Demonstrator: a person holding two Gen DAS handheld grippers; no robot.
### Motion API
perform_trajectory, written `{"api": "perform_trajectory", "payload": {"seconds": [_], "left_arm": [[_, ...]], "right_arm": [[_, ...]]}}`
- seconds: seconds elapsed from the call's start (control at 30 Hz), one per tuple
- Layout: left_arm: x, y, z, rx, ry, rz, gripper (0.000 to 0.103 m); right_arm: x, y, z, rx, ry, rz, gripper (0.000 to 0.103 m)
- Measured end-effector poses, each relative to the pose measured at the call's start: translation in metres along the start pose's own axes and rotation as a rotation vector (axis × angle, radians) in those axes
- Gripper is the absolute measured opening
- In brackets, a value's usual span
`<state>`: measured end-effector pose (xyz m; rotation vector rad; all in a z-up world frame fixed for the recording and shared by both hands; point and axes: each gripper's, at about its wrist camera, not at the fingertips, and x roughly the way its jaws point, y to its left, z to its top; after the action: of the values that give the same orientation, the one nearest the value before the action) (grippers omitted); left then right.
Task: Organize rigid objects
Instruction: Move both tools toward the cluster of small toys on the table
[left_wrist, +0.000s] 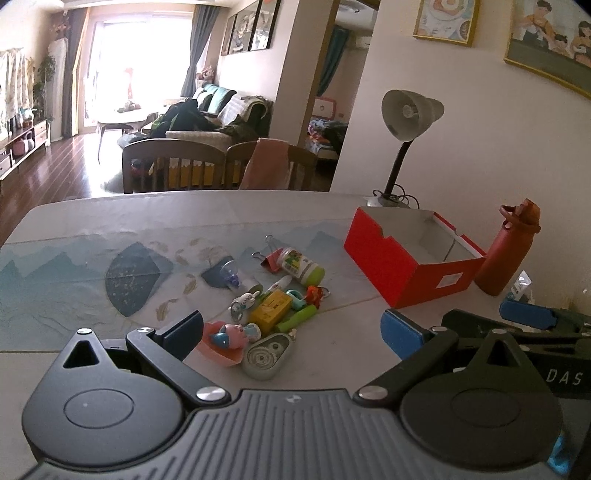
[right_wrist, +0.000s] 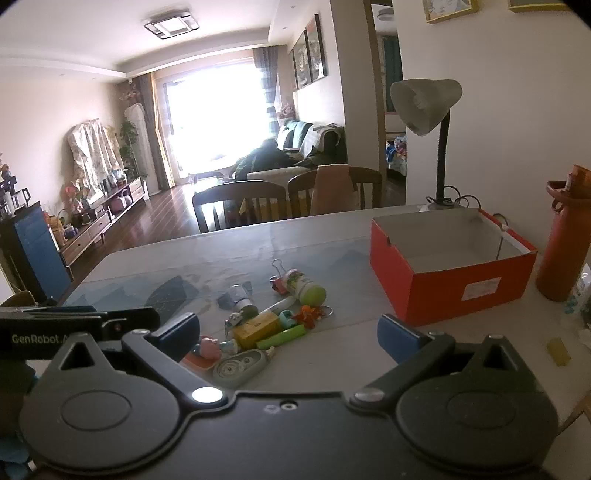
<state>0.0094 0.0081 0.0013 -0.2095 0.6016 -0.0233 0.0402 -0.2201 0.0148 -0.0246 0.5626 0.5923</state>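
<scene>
A pile of small rigid objects lies on the table: a green-capped bottle (left_wrist: 302, 265), a yellow box (left_wrist: 270, 307), a pink binder clip (left_wrist: 271, 258), a pink toy (left_wrist: 225, 341) and a grey tape dispenser (left_wrist: 266, 355). An empty red box (left_wrist: 410, 266) stands open to the right; it also shows in the right wrist view (right_wrist: 450, 273). My left gripper (left_wrist: 291, 332) is open and empty just short of the pile. My right gripper (right_wrist: 288, 334) is open and empty, also near the pile (right_wrist: 266, 325).
A red water bottle (left_wrist: 508, 251) stands right of the red box, and a desk lamp (left_wrist: 404, 136) behind it by the wall. Wooden chairs (left_wrist: 218, 166) stand at the table's far edge. A small yellow block (right_wrist: 558, 350) lies at the right.
</scene>
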Motion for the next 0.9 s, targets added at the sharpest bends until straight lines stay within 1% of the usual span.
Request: {"api": "perform_trajectory", "payload": {"seconds": [0.2, 0.43, 0.53, 0.7, 0.8, 0.9], "left_arm": [[0.007, 0.002, 0.001, -0.007, 0.007, 0.017, 0.102], [0.023, 0.007, 0.001, -0.012, 0.043, 0.057, 0.102], [0.032, 0.010, 0.003, -0.010, 0.051, 0.079, 0.102], [0.050, 0.017, 0.006, -0.018, 0.066, 0.091, 0.102], [0.064, 0.025, 0.006, -0.045, 0.086, 0.104, 0.102], [0.079, 0.034, 0.005, -0.072, 0.108, 0.118, 0.102]], "right_arm": [[0.010, 0.002, 0.002, -0.026, 0.015, 0.012, 0.102], [0.030, 0.003, 0.006, -0.057, 0.047, 0.042, 0.102], [0.042, 0.002, 0.009, -0.070, 0.056, 0.061, 0.102], [0.065, -0.009, 0.013, -0.075, 0.085, 0.089, 0.100], [0.082, -0.017, 0.015, -0.069, 0.117, 0.113, 0.100], [0.100, -0.020, 0.014, -0.093, 0.149, 0.121, 0.098]]}}
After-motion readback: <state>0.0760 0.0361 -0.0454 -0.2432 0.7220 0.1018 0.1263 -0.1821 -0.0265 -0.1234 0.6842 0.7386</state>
